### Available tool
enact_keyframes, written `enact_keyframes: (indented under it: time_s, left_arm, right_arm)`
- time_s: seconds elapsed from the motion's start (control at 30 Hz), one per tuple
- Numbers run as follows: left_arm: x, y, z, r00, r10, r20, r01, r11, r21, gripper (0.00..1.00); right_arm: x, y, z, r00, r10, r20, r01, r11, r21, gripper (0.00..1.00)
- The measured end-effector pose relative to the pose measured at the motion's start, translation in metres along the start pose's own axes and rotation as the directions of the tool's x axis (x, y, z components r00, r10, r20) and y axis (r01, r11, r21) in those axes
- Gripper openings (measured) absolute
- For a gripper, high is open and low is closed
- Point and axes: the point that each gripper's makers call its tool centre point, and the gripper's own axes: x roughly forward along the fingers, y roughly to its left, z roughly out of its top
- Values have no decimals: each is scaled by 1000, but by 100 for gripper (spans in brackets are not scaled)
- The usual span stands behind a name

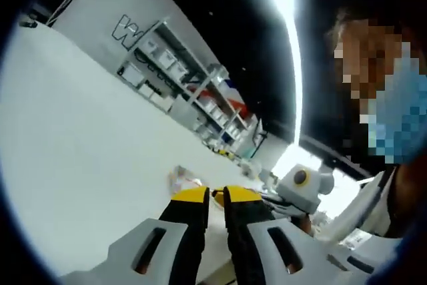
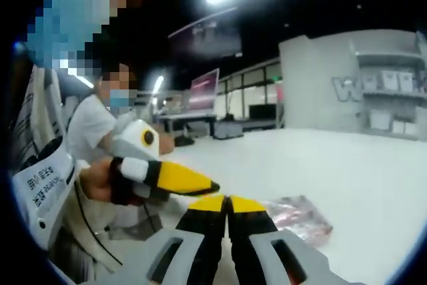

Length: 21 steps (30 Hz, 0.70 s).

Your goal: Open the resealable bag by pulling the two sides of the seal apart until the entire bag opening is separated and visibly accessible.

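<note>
yellow tips of the left gripper [image 1: 217, 196] sit nearly together, holding nothing, just short of the resealable bag [image 1: 181, 178] on the white table [image 1: 73, 165]. the right gripper [image 2: 228, 200], jaws pressed together and empty, hangs beside it, likely poised for the seal.

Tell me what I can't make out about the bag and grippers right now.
- Bag, right gripper view: near end hidden behind the right gripper; seal state blurred.
- Bag, left gripper view: small, blurred, partly behind the left gripper.
- Left gripper, right gripper view: a hand covers its base.
- Contents: pinkish, unidentifiable.
</note>
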Motion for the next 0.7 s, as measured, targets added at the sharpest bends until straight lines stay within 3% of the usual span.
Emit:
enact_keyframes:
  time_s: [0.2, 0.43, 0.7]
  left_arm:
    - [4, 9, -12, 994, 76, -82, -77, 997, -15, 9]
    - [4, 8, -8, 996, 61, -72, -66, 995, -72, 9]
    - [8, 7, -15, 992, 67, -110, -75, 994, -74, 2]
  right_arm:
    - [-2, 2, 4, 1000, 15, 23, -16, 1000, 9, 0]
    - [-3, 2, 1, 999, 25, 23, -25, 1000, 7, 0]
    - [-5, 1, 0, 999, 29, 23, -29, 1000, 7, 0]
